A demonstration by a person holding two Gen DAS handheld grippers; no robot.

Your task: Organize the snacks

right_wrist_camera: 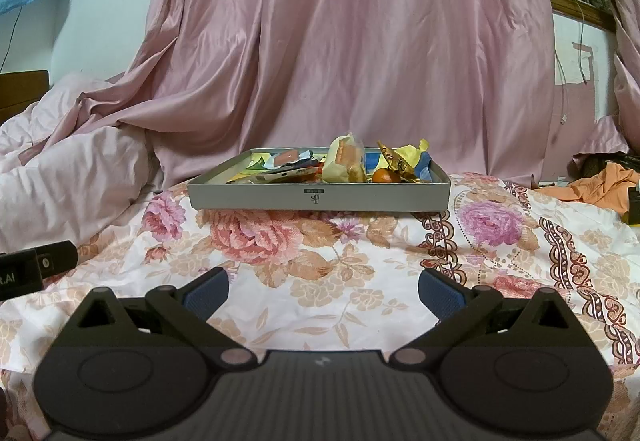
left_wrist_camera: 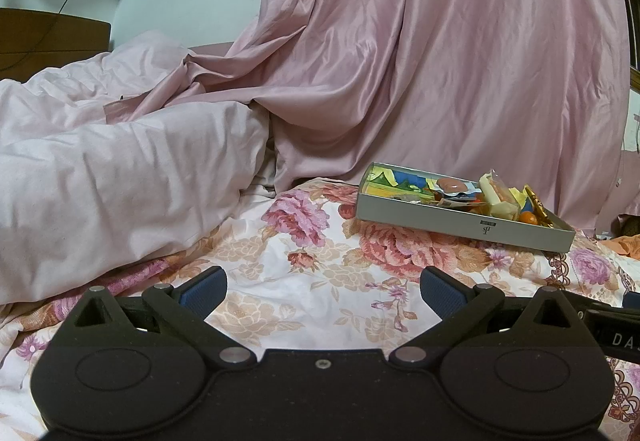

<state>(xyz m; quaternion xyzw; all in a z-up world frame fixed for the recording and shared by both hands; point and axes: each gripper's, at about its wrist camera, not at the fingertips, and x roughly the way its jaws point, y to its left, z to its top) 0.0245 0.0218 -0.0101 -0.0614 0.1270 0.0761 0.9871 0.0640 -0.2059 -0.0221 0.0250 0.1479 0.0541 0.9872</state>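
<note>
Both grippers hang low over a flowered bedsheet point(right_wrist_camera: 320, 281), and each has its blue-padded fingers spread wide with nothing between them. Seen from the right gripper point(right_wrist_camera: 323, 291), a shallow grey box point(right_wrist_camera: 320, 197) sits straight ahead at twelve o'clock, resting flat on the sheet with its long side facing the camera and a small dark logo on that wall. The box is filled with snacks: a pale yellow wrapped snack point(right_wrist_camera: 344, 161) stands near the middle, a small orange fruit point(right_wrist_camera: 385, 175) lies just right of it, a gold wrapper point(right_wrist_camera: 396, 161) leans above the fruit, and a pink-topped packet point(right_wrist_camera: 288, 158) lies toward the left end. From the left gripper point(left_wrist_camera: 323, 291), the same box point(left_wrist_camera: 460, 221) appears at about two o'clock, angled away, well apart from the fingers. A pink curtain point(right_wrist_camera: 360, 41) hangs behind the box, and a rumpled pale quilt point(left_wrist_camera: 120, 177) is heaped at ten o'clock. An orange cloth point(right_wrist_camera: 600, 181) lies at three o'clock in the right view.
</note>
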